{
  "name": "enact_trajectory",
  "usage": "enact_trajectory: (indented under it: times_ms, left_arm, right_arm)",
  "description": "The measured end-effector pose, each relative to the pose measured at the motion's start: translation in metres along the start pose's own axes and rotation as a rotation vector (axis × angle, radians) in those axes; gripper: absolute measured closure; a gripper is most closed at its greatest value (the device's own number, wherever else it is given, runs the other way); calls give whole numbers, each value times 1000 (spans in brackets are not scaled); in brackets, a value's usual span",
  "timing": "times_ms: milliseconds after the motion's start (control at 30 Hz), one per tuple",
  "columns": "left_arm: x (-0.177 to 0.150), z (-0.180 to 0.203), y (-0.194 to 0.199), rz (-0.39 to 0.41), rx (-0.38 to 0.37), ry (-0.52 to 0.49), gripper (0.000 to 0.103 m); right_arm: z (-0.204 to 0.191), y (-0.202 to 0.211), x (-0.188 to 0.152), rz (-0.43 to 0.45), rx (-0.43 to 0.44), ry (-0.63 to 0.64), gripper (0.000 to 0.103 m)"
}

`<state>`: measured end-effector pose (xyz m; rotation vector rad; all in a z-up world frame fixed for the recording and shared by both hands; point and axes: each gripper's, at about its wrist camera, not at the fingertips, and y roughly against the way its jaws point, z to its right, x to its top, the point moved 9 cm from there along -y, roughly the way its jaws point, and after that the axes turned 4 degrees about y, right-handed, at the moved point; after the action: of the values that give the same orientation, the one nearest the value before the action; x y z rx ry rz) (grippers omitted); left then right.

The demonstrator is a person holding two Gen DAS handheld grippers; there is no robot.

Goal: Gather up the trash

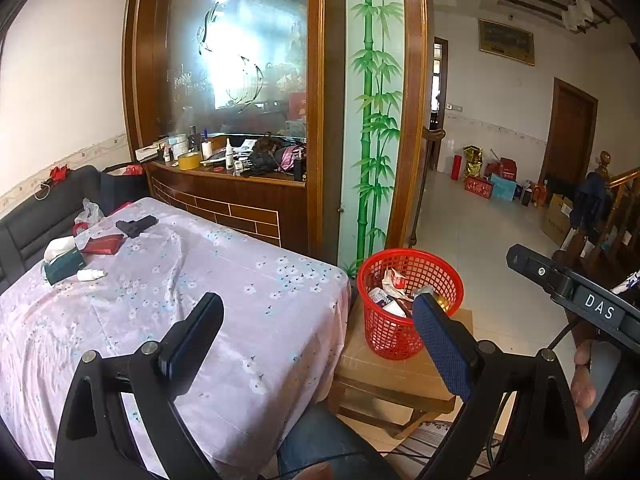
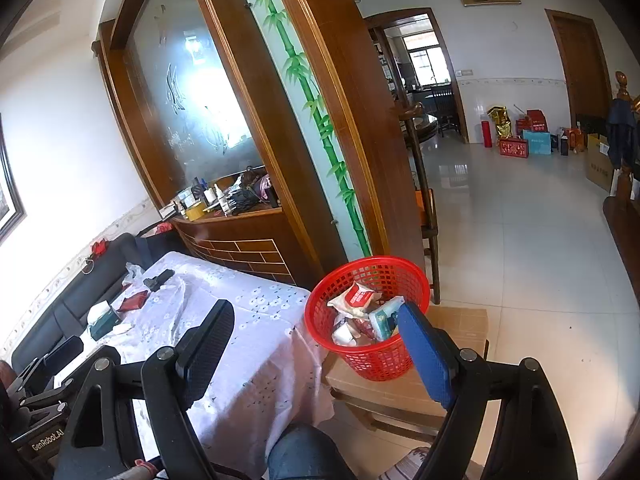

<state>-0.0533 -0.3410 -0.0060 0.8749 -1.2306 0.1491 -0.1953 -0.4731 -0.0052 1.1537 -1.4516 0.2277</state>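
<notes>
A red mesh basket holding wrappers and small packets stands on a cardboard-topped wooden stool to the right of the table. My left gripper is open and empty, raised above the table's near right corner. My right gripper is open and empty, raised just left of the basket. The table wears a lilac flowered cloth. At its far left lie a tissue box, a small white bottle, a red packet and a black object.
A dark sofa runs along the wall left of the table. A wooden cabinet with a cluttered shelf and a bamboo glass panel stands behind. Tiled floor lies to the right, with boxes and bags along the far wall. My knee is below.
</notes>
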Motion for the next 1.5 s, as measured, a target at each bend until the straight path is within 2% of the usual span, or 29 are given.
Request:
enact_trajectory:
  times_ms: [1500]
  left_arm:
    - [-3, -1, 2, -10, -3, -1, 8]
  right_arm:
    - [3, -1, -3, -14, -2, 1, 16]
